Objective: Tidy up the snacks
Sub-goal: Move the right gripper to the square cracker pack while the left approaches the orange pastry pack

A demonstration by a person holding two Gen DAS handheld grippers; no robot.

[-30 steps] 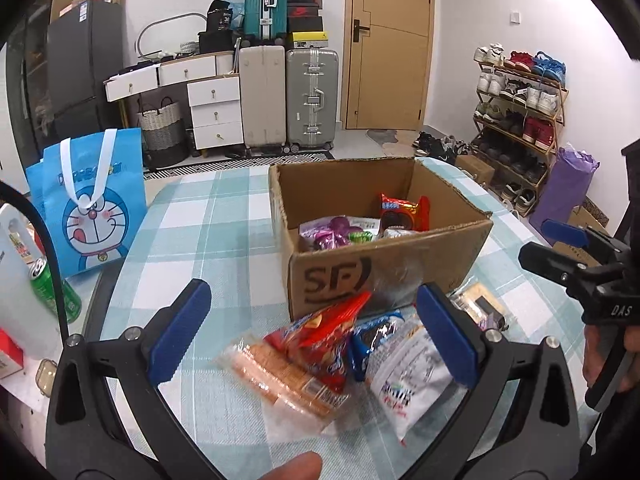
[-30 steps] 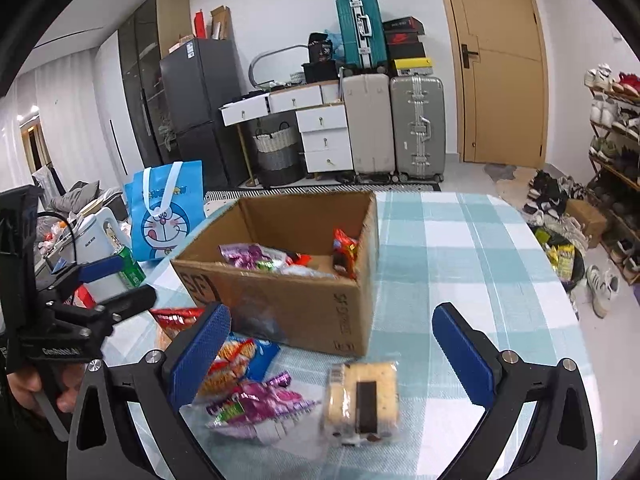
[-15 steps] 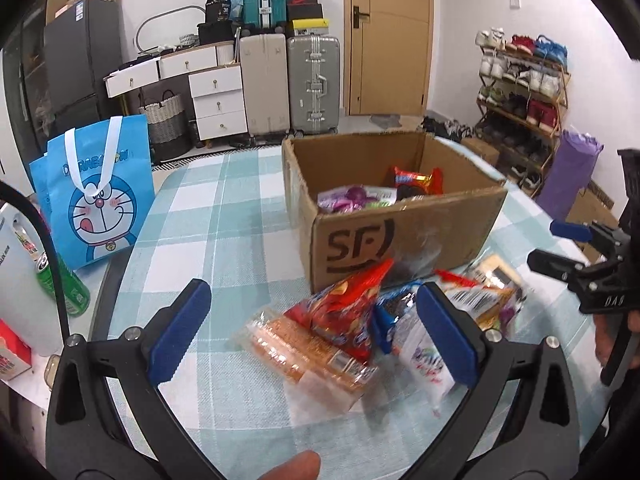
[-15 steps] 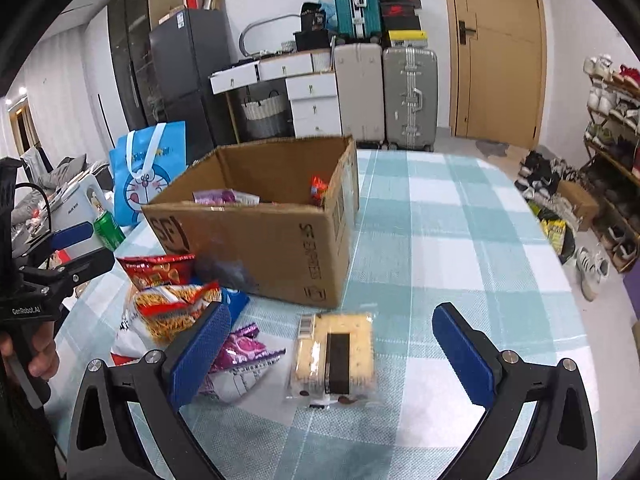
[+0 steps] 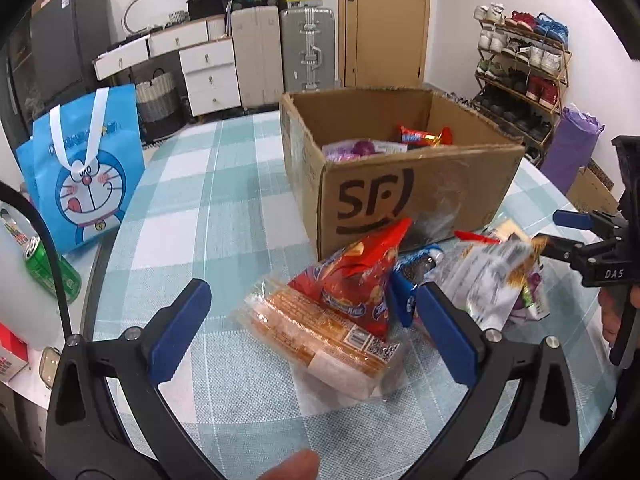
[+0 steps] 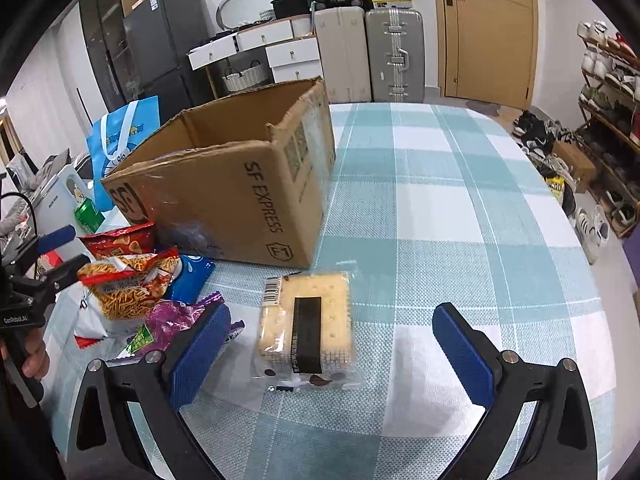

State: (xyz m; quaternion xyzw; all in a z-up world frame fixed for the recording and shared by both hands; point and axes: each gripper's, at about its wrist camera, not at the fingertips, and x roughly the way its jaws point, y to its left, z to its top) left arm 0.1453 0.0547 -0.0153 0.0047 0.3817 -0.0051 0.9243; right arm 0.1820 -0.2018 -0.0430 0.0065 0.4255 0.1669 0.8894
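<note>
Both tongs dropped closer, jaws wide apart, empty. Right gripper (image 6: 328, 344) now straddles cracker pack (image 6: 306, 320); left gripper (image 5: 316, 328) straddles orange wafer pack (image 5: 320, 330). Grabs look imminent; cardboard box (image 5: 420, 196) sits ahead.

Lived-in home: suitcases (image 5: 306, 46), shoe rack (image 5: 520, 76), drawers (image 5: 208, 72).

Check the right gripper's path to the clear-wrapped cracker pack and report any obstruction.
Nothing visible blocks it. The clear-wrapped cracker pack lies flat on the checked tablecloth, between the open right gripper fingers. The purple snack bag sits beside the left finger, off the path; the brown cardboard box stands beyond.
</note>
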